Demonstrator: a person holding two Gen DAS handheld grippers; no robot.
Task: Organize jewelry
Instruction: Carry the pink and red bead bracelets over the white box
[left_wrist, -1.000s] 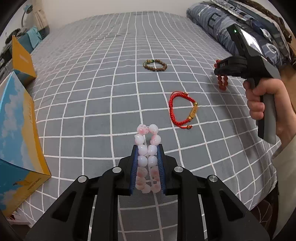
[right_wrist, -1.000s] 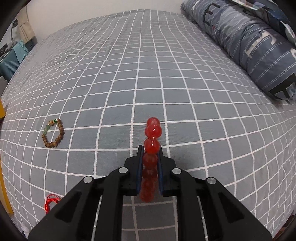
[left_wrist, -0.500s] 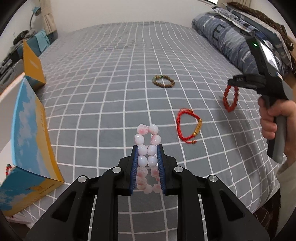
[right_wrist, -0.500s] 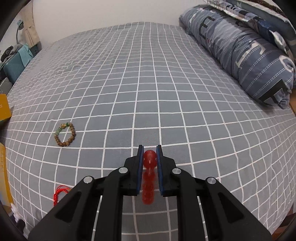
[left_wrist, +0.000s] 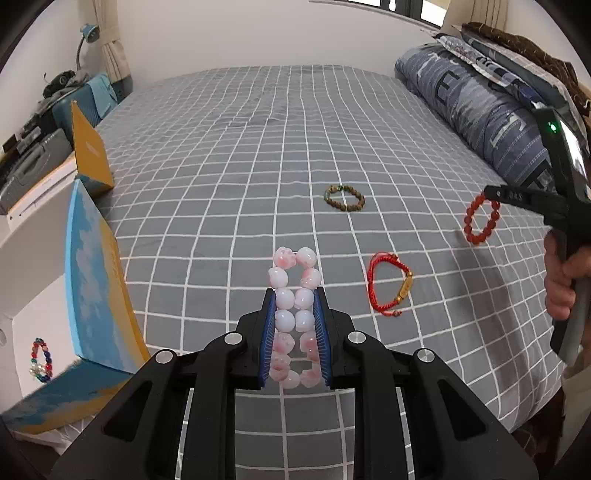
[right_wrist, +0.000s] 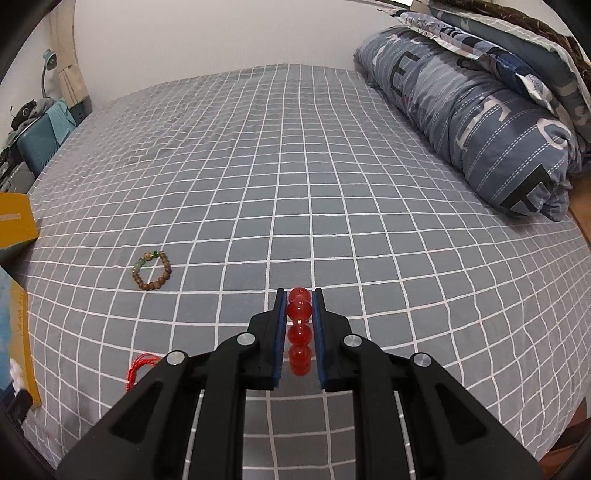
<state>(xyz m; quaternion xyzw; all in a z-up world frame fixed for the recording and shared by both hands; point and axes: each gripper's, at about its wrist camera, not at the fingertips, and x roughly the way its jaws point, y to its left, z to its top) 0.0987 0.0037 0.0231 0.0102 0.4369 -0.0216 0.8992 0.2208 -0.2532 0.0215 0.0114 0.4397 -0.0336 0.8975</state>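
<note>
My left gripper (left_wrist: 294, 295) is shut on a pink-and-white bead bracelet (left_wrist: 293, 314), held above the grey checked bed (left_wrist: 221, 166). My right gripper (right_wrist: 299, 295) is shut on a red bead bracelet (right_wrist: 300, 328); in the left wrist view that bracelet (left_wrist: 480, 221) hangs from the right gripper's tip at the far right, above the bed. A red cord bracelet (left_wrist: 388, 284) with a gold charm and a brown bead bracelet (left_wrist: 344, 198) lie on the bed. An open white box (left_wrist: 40, 302) with a blue and yellow lid stands at the left, holding a multicoloured bracelet (left_wrist: 40, 360).
A rolled blue quilt (right_wrist: 480, 122) lies along the bed's right side. A yellow box flap (left_wrist: 90, 151) stands at the left edge. A desk with clutter and a lamp (left_wrist: 55, 92) sits beyond the bed's left side.
Both grippers have risen from the bed with their bracelets held. The red bead bracelet now hangs clear of the sheet. The left view has pulled back, bringing the white box's inside into sight.
</note>
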